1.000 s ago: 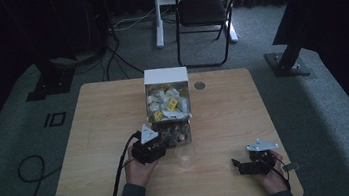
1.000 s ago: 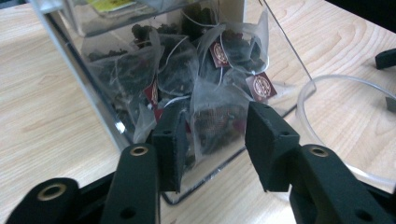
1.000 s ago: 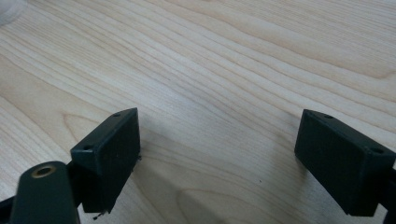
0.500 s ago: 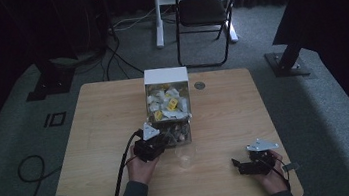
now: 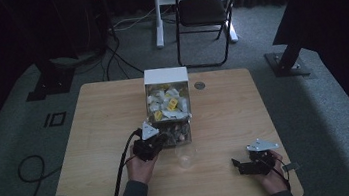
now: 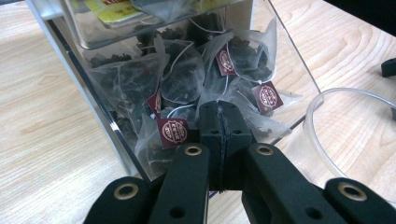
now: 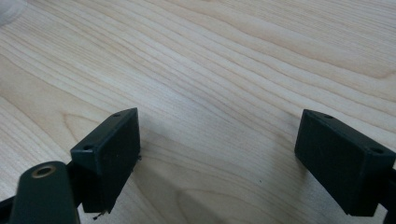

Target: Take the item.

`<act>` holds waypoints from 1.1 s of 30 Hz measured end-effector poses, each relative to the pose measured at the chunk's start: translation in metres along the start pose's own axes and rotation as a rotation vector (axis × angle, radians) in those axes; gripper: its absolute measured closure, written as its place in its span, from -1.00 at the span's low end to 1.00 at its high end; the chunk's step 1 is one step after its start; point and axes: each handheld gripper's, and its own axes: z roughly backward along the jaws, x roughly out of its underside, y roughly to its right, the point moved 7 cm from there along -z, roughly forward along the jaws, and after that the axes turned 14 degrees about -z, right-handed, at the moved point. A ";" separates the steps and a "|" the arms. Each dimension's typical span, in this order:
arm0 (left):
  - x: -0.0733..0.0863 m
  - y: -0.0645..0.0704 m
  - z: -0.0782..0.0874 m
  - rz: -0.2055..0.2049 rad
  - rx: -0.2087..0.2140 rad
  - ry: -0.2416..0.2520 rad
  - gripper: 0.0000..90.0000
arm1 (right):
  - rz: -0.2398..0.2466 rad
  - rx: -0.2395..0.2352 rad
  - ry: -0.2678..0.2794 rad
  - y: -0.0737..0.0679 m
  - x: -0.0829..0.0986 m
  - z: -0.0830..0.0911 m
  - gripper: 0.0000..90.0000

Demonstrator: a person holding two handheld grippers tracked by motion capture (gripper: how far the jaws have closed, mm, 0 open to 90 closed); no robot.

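Observation:
A clear dispenser box with a white top stands mid-table, holding yellow-tagged bags above and dark tea bags with red tags below. My left gripper is at its lower front opening. In the left gripper view its jaws are pressed together, the left gripper tip sits in the pile, and the mesh of one tea bag looks pinched. A clear glass cup stands just right of it, with the cup's rim beside the box. My right gripper rests open near the front right; the right gripper holds nothing.
The wooden table has a round grommet behind the box. A folding chair and stand bases sit on the floor beyond the far edge. A cable trails from the left gripper over the front edge.
My left gripper has shifted slightly left and closer to the box's lower opening. The right gripper has stayed in place.

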 end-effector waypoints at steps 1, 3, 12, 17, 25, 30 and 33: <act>0.000 0.000 0.001 -0.001 -0.001 0.002 1.00 | 0.000 0.000 0.000 0.000 0.000 0.000 -0.69; -0.001 -0.001 0.003 0.000 -0.003 0.008 1.00 | 0.000 0.000 0.000 0.000 0.000 0.000 -0.69; -0.006 -0.003 0.008 0.007 -0.002 0.026 1.00 | -0.002 0.000 0.000 0.000 0.000 0.000 -0.69; -0.009 -0.003 0.011 0.004 -0.003 0.034 1.00 | 0.000 0.000 0.000 0.000 0.000 0.000 -0.69; -0.012 -0.003 0.015 0.005 0.004 0.044 1.00 | 0.003 0.000 0.001 0.000 0.000 0.000 -0.69; -0.015 -0.002 0.018 -0.006 0.003 0.050 1.00 | 0.002 0.000 0.001 0.000 0.000 0.000 -0.69; -0.018 -0.003 0.020 -0.006 0.004 0.057 1.00 | 0.002 0.000 0.001 0.000 0.000 0.000 -0.69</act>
